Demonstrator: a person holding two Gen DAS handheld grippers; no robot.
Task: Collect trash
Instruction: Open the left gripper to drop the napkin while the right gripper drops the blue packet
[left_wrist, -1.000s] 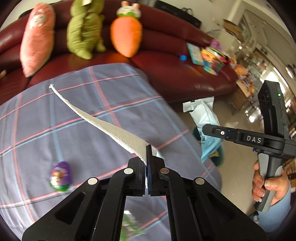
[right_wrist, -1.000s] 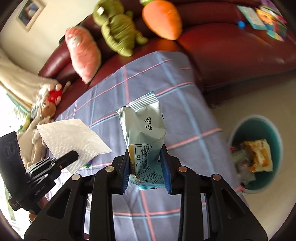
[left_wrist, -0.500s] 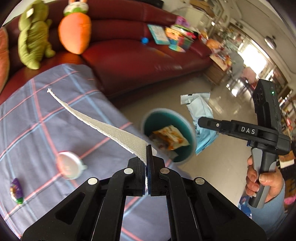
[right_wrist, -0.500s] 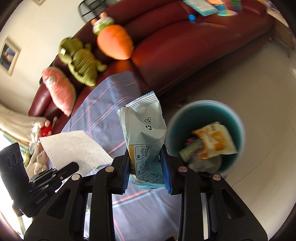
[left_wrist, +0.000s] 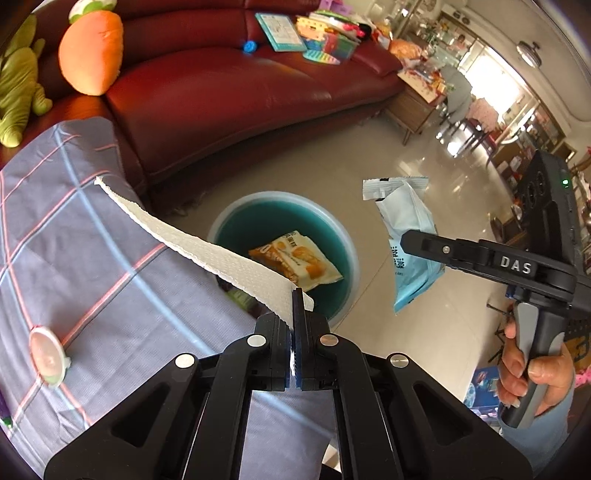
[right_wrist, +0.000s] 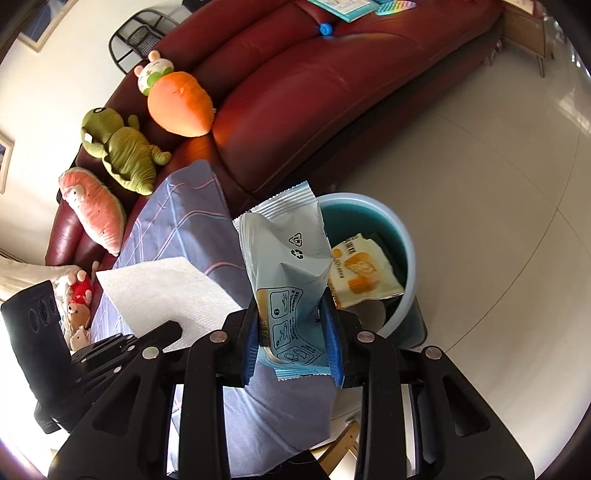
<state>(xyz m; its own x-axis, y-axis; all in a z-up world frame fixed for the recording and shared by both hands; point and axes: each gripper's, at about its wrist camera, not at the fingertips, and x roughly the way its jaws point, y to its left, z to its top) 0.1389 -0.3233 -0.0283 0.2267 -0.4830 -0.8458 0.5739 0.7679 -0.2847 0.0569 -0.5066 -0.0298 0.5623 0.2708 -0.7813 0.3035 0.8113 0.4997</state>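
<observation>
My left gripper (left_wrist: 297, 306) is shut on a white paper towel (left_wrist: 207, 251), which stretches up and left over the table edge toward the teal bin (left_wrist: 343, 236). The bin stands on the floor and holds an orange snack wrapper (left_wrist: 295, 258) and other scraps. My right gripper (right_wrist: 293, 325) is shut on a pale blue snack bag (right_wrist: 288, 254), held upright beside the bin (right_wrist: 406, 254). In the left wrist view that same bag (left_wrist: 406, 229) hangs right of the bin in the right gripper (left_wrist: 424, 243), with a hand (left_wrist: 532, 373) on its handle.
The checked purple tablecloth (left_wrist: 92, 258) carries a small round lid (left_wrist: 48, 354). A dark red sofa (left_wrist: 240, 85) with plush toys (right_wrist: 181, 101) runs behind the bin. Pale floor tiles (right_wrist: 498, 184) spread to the right, with furniture (left_wrist: 417, 107) further off.
Both grippers have swung right off the table toward the floor. The bin has come into the middle of both views. The towel and the bag remain gripped.
</observation>
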